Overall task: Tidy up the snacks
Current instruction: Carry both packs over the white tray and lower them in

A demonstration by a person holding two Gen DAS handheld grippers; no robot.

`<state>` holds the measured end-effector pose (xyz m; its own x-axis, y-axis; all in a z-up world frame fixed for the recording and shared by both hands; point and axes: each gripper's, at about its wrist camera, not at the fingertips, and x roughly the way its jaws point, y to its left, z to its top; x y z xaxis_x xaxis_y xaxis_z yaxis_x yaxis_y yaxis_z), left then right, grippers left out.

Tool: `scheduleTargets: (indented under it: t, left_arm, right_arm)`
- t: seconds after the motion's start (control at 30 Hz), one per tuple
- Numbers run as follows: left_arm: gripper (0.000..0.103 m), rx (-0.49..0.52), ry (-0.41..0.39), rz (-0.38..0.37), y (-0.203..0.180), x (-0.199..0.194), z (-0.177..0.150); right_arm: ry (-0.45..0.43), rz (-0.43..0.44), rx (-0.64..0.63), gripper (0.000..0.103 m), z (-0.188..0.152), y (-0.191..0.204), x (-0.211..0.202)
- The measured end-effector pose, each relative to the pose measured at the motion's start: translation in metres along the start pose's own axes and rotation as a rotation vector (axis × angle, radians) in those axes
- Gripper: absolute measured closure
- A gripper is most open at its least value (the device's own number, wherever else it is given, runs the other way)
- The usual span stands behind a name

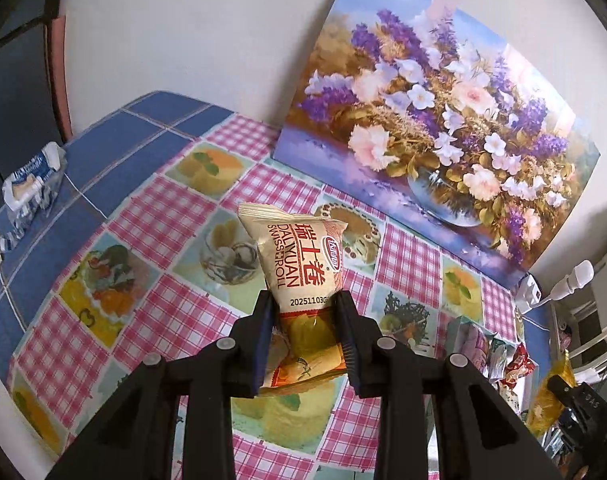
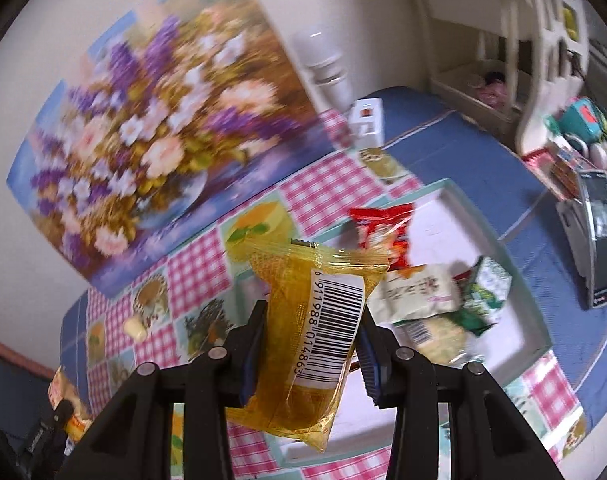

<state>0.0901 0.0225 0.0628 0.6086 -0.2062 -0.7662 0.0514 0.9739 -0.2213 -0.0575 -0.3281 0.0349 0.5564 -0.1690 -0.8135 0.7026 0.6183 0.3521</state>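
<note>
1. A cream-coloured plastic snack packet (image 1: 303,276) stands at the centre of the left wrist view. It is printed in red with "DALIYUAN SWISS ROLL", Chinese characters and a red oval logo, with "20251103" stamped in black near its lower part.
2. The left gripper (image 1: 305,320) is closed tight on this packet's lower half, its black fingers with blue pads pressing both sides. The packet is held in the air above the tablecloth.
3. In the right wrist view, a translucent yellow plastic snack packet (image 2: 303,320) fills the centre. Its white label carries a barcode with the digits "6 911988 014863".
4. The right gripper (image 2: 309,332) is partly closed and clamps this yellow packet from both sides. The packet hangs above the table, to the left of the tray.
5. A white rectangular tray with a pale teal rim (image 2: 487,224) sits in the right half of that view. It holds a red crinkled snack bag (image 2: 383,228), a cream packet (image 2: 419,292) and a green-and-white packet (image 2: 483,292); their writing is too blurred to read.
6. Under everything lies a checked tablecloth of pink gingham and dessert pictures (image 1: 155,216), bordered in blue.
7. A floral painting of purple and white flowers (image 1: 443,120) leans on the wall at upper right of the left view.
8. A blue-and-white wrapper (image 1: 31,188) lies at the left edge; its lettering is unreadable.
</note>
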Motion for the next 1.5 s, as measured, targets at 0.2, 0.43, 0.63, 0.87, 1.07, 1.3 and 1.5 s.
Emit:
scheduleTargets:
  t: [0.2,0.43,0.63,0.87,1.07,1.3,1.5]
  left_arm:
    - [0.07,0.074,0.005,-0.063,-0.043,-0.005,-0.012]
    - [0.07,0.235,0.039,-0.148,-0.122,-0.007,-0.049]
    - [0.07,0.378,0.067,-0.236,-0.184,-0.01,-0.088]
    - [0.07,0.476,0.093,-0.298,-0.219,-0.015,-0.111]
    - [0.07,0.51,0.148,-0.295,-0.228,0.006,-0.123]
    - [0.07,0.516,0.23,-0.268,-0.231,0.033,-0.133]
    - [0.07,0.546,0.246,-0.271,-0.238,0.036,-0.14]
  right_arm:
    - [-0.018,-0.02,0.061,0.059,0.014,-0.033,-0.01]
    - [-0.03,-0.018,0.125,0.059,0.022,-0.063,-0.02]
    - [-0.068,-0.032,0.163,0.059,0.026,-0.083,-0.034]
    - [-0.091,-0.041,0.173,0.059,0.031,-0.09,-0.043]
    - [-0.01,-0.068,0.131,0.059,0.029,-0.081,-0.02]
    - [0.097,-0.09,0.084,0.059,0.02,-0.071,0.019]
    - [0.131,-0.1,0.08,0.059,0.014,-0.072,0.029]
